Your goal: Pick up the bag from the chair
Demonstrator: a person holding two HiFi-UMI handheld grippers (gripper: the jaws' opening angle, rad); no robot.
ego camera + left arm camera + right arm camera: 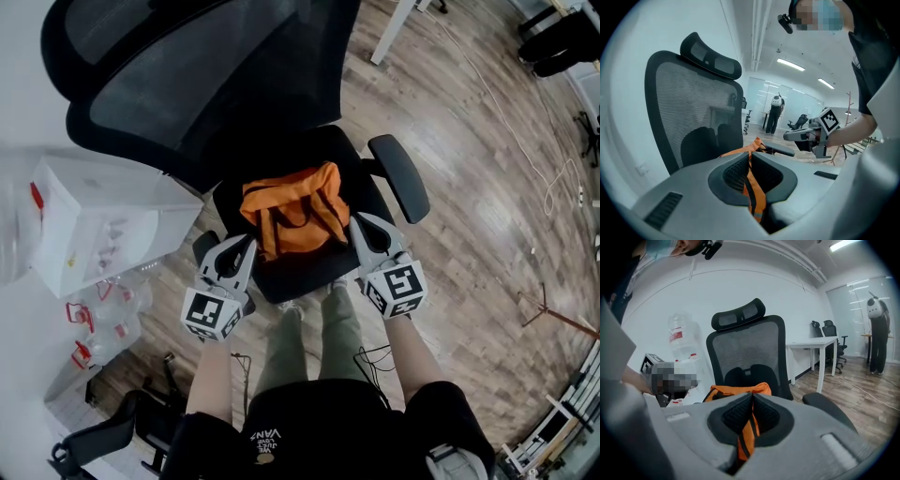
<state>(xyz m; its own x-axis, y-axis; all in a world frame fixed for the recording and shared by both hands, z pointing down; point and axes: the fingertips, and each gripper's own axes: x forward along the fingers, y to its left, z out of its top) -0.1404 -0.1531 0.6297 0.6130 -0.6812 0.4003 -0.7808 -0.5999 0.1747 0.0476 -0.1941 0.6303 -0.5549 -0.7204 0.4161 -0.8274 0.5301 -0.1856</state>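
Observation:
An orange bag [295, 216] with dark straps lies on the seat of the black mesh-backed office chair [305, 272]. My left gripper [246, 242] is at the bag's front left corner and my right gripper [359, 223] at its front right corner. In the left gripper view the jaws [749, 159] stand together with an orange, black-edged strap [752, 192] pinched between them and hanging towards the camera. In the right gripper view the jaws [751, 401] are likewise shut on an orange strap [744, 437], with the bag's body [736, 391] just beyond the tips.
The chair's right armrest [398, 176] juts out beside my right gripper. A white box [94, 225] and clear water bottles [103, 319] stand at the left. A second chair's base [103, 441] is at the bottom left. A white table leg [394, 28] and cables [525, 141] lie further right on the wood floor.

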